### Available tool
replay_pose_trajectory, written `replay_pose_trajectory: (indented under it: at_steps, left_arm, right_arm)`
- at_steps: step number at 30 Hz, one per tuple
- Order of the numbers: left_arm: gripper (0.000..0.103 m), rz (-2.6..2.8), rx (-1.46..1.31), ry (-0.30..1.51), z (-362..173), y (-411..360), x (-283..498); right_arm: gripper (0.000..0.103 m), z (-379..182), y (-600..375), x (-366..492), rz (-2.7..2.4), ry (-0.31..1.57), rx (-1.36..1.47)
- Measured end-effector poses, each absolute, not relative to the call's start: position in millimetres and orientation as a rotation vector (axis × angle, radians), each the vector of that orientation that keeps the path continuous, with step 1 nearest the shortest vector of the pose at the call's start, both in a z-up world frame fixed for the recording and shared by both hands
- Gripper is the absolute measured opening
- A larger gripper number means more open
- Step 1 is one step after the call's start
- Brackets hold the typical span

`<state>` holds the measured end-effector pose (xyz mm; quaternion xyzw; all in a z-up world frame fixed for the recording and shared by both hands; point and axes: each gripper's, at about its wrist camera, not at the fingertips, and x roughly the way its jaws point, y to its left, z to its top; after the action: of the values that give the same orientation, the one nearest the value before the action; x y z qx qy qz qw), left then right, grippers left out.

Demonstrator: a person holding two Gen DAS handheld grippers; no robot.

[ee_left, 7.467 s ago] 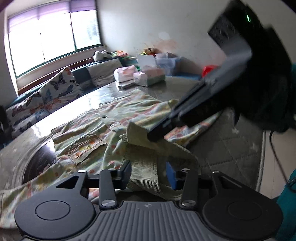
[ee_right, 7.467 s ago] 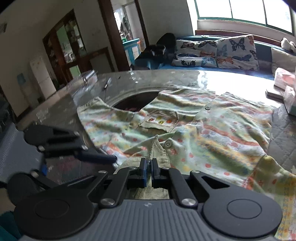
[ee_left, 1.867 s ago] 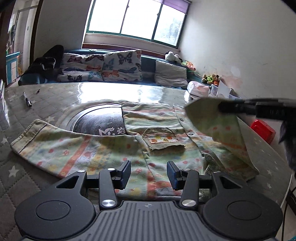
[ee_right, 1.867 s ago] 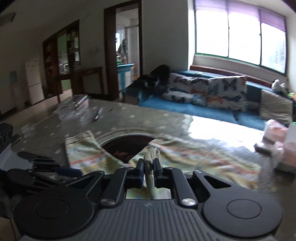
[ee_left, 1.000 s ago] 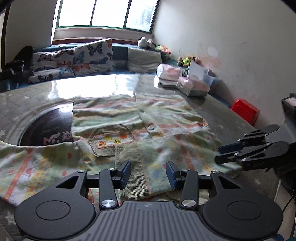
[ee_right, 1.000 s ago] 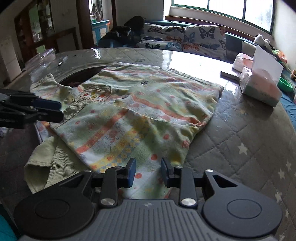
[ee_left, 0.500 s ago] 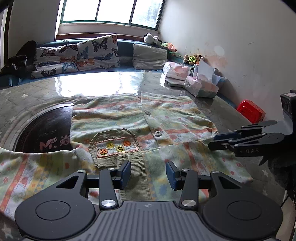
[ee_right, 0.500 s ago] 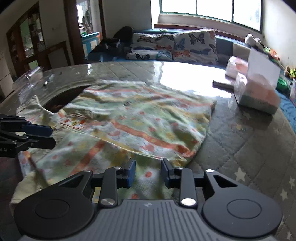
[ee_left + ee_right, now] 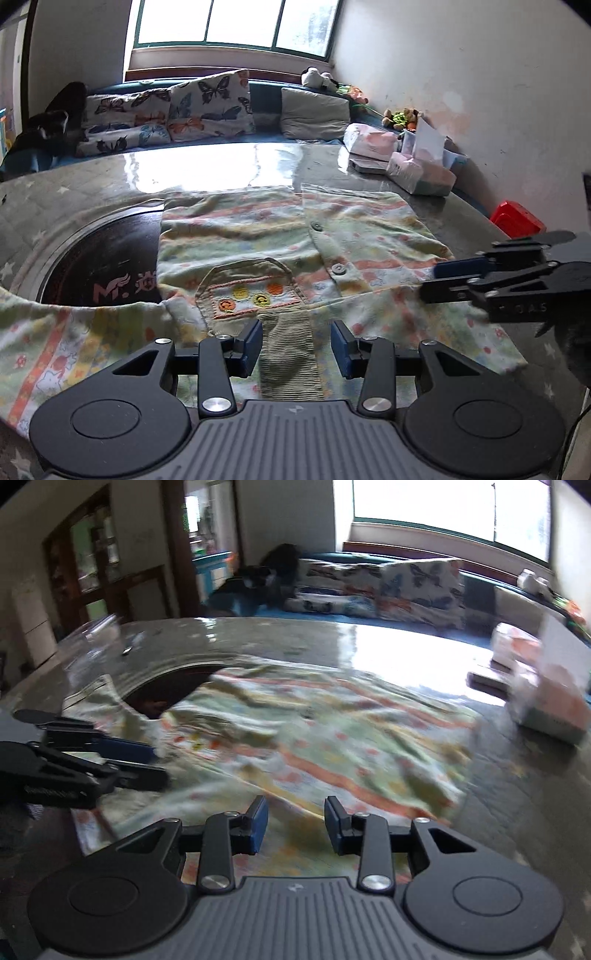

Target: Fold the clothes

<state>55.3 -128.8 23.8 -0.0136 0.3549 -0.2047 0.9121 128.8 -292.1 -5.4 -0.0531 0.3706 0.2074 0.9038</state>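
We find the shirt (image 9: 295, 243) spread front-up on the table (image 9: 221, 166), its chest pocket (image 9: 247, 291) our landmark. Two seconds ago the right gripper (image 9: 295, 821) held a sleeve aloft, pinched tight; now that sleeve (image 9: 406, 325) lies folded across the body, just right of the pocket, its ribbed cuff (image 9: 288, 350) directly below the pocket. Both tools have let go: the right gripper's jaws stand well apart with nothing between them, and the left gripper (image 9: 295, 345) is likewise wide open, its pads either side of the cuff without clamping it (we see daylight between pad and cloth). We judge one sleeve fold as laid. The other sleeve (image 9: 55, 339) stretches out flat to the left of the pocket, beyond the dark inset ring (image 9: 96, 266), so the fold is only part made. The right wrist view is blurred by motion; it shows that gripper over the hem side of the shirt, apart from the cloth.
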Motion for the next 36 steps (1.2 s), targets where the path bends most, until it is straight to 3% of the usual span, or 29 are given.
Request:
replay_pose_trajectory:
  at_steps: [13,20,36]
  left_arm:
    - [0.048,-0.281,-0.091,0.706,30,-74,41]
    - [0.055,-0.102,-0.175,0.69,31,-19,28]
    - [0.05,0.357,-0.324,0.657,22,99,40]
  right_arm:
    - [0.034,-7,-254,116,0.517,0.751,-0.194]
    - [0.043,-22,-234,103,0.571,0.76,-0.255]
    - [0.044,-11,-244,94,0.541,0.754,-0.233]
